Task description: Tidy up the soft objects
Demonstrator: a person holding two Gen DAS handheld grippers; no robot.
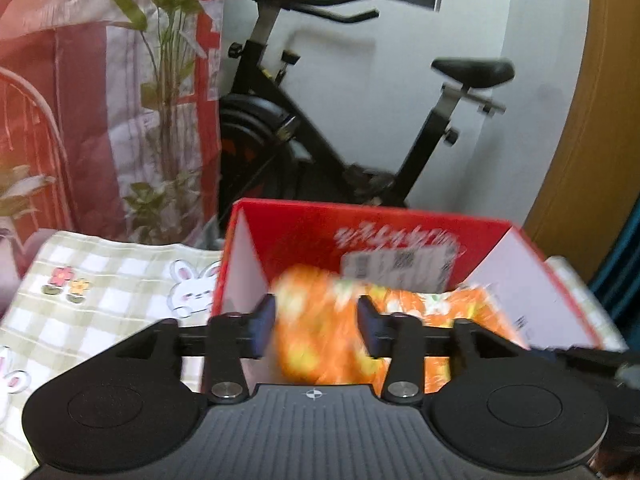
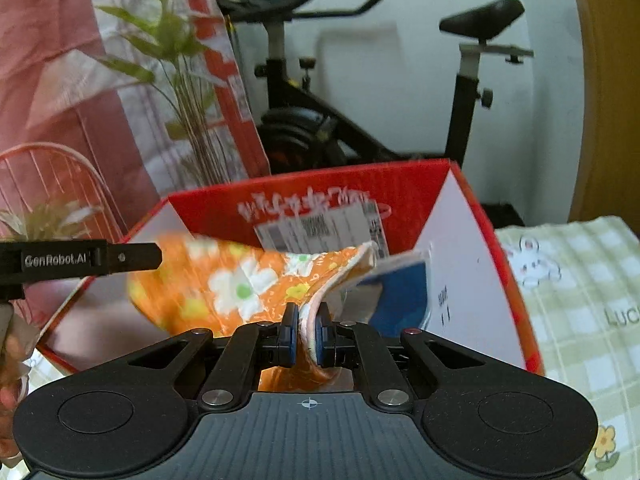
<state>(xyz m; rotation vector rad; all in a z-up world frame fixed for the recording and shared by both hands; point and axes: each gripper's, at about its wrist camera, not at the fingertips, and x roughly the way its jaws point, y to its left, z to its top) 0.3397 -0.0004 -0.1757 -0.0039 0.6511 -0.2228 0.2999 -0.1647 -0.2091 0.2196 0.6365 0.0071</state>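
Dropping orange floral cloth (image 2: 224,288) into the red box (image 2: 404,188): right gripper (image 2: 306,334) pinching its edge, left gripper (image 1: 316,322) spread around it; right release needed next.

Green-checked bunny tablecloth (image 1: 100,280), open red cardboard box (image 1: 360,216) standing on it

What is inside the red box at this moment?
The orange flowered cloth hangs into the red box, its edge pinched by the right gripper. A blue and white item shows beside it. The box floor is covered by the cloth.
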